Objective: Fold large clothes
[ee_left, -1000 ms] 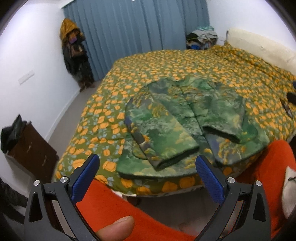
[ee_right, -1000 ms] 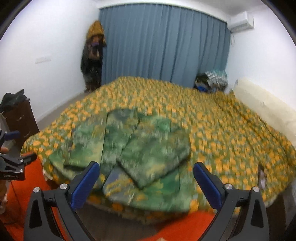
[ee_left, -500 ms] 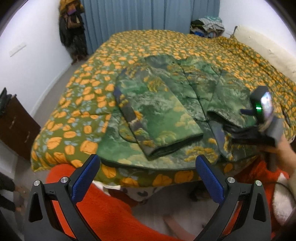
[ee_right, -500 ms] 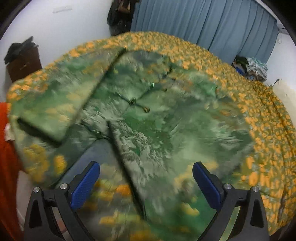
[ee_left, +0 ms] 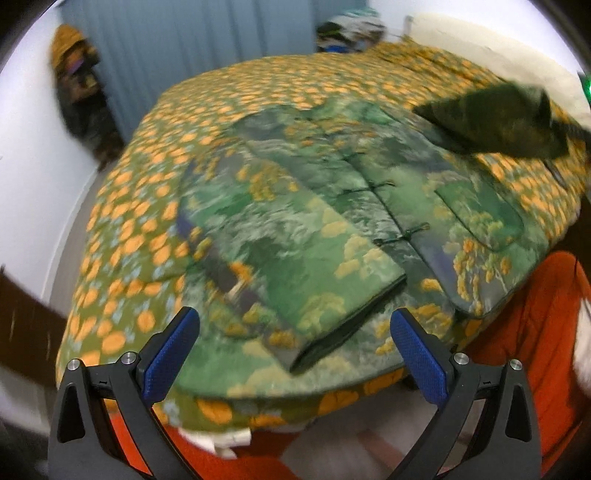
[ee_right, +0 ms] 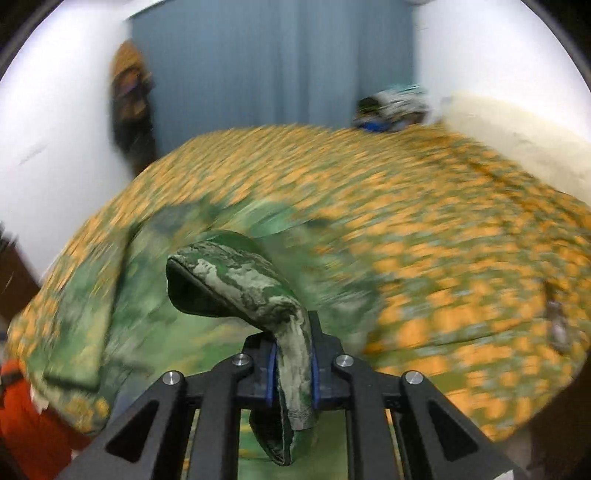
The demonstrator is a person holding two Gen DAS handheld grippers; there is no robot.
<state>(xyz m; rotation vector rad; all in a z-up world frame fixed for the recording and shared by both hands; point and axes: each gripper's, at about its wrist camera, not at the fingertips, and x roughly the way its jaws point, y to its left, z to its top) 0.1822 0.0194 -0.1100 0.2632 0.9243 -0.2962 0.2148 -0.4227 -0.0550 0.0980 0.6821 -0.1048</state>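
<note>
Since half a second ago, the right sleeve (ee_right: pixel 236 280) has been pinched and lifted off the jacket (ee_left: pixel 332 236), and the pocket beneath it on the jacket's right front has been uncovered. The right gripper (ee_right: pixel 291 373) is seen clamped tight on the cuff end of that sleeve, with cloth hanging below the jaws. The left gripper (ee_left: pixel 295 354) is held wide apart and empty just off the near edge of the bed (ee_left: pixel 155 206), with nothing between its pads.

The jacket is laid flat at the near edge of the bed, its hem almost at the brink, and the left sleeve (ee_left: pixel 295 269) is folded diagonally across its front. It is judged that the lifted sleeve is being re-laid. For that to go well, the sleeve should be carried taut and set down straight, parallel to the fastened front, so that the body is not dragged toward the edge; the free gripper could be used to pin the shoulder or hem.

Much is blurred by motion in the right wrist view, so the shoulder seam cannot be made out. In the left wrist view the raised sleeve is cut off at the right margin. The jacket's collar, farther off, is indistinct, and the heap (ee_left: pixel 347 33) at the far corner cannot be identified.
</note>
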